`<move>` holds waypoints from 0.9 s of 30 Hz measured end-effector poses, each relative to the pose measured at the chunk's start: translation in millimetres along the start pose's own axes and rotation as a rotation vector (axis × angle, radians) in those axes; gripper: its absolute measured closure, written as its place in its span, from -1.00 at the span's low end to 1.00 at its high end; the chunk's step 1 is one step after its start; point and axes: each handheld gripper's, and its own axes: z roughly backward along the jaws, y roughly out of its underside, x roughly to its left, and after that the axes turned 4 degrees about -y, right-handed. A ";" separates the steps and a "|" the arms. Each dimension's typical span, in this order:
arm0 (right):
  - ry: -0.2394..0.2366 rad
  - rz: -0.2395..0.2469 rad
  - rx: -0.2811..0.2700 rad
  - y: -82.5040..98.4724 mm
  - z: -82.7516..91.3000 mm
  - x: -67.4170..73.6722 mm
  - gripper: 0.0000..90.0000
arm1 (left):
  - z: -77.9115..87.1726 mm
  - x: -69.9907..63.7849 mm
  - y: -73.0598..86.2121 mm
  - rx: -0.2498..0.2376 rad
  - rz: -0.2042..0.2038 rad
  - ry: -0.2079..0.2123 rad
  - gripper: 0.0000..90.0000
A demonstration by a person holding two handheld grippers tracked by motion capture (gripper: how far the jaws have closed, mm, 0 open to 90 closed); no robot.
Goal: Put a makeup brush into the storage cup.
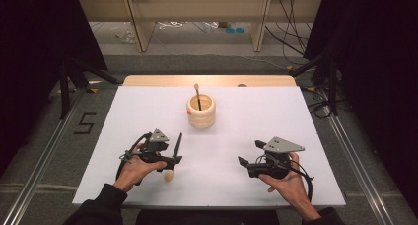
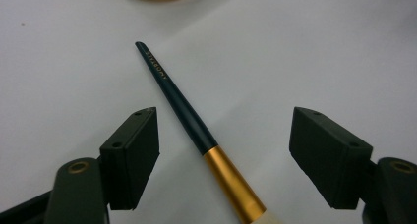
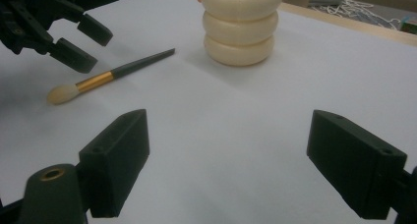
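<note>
- Between my left gripper's (image 2: 223, 155) wide-open jaws lies a makeup brush (image 2: 196, 130), flat on the table and untouched; I seem lined up to pick it up.
- My right gripper (image 3: 246, 165) hovers open and empty.
- Beyond stands a ribbed cream holder (image 1: 201, 110) with another brush (image 1: 197, 95) inside.
- Underneath is a white tabletop (image 1: 256, 116); cables cross the grey floor (image 1: 355, 151).

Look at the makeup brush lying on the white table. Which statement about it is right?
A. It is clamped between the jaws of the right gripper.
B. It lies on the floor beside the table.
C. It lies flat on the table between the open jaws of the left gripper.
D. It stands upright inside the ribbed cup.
C: the makeup brush lies flat on the table, with the left gripper open on either side of it, its jaws not touching it.
</note>
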 end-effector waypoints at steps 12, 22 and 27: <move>-0.018 0.021 0.014 -0.3 -2.4 0.9 -0.60 | -15.8 6.6 -20.6 0.126 -0.082 -0.021 -0.29; -0.028 0.023 0.020 0.0 -4.7 1.4 -0.59 | -26.2 15.6 -27.5 0.238 -0.106 -0.006 -0.13; -0.027 0.025 0.026 0.1 -4.8 1.1 -0.58 | -29.4 18.3 -26.9 0.268 -0.090 0.009 -0.03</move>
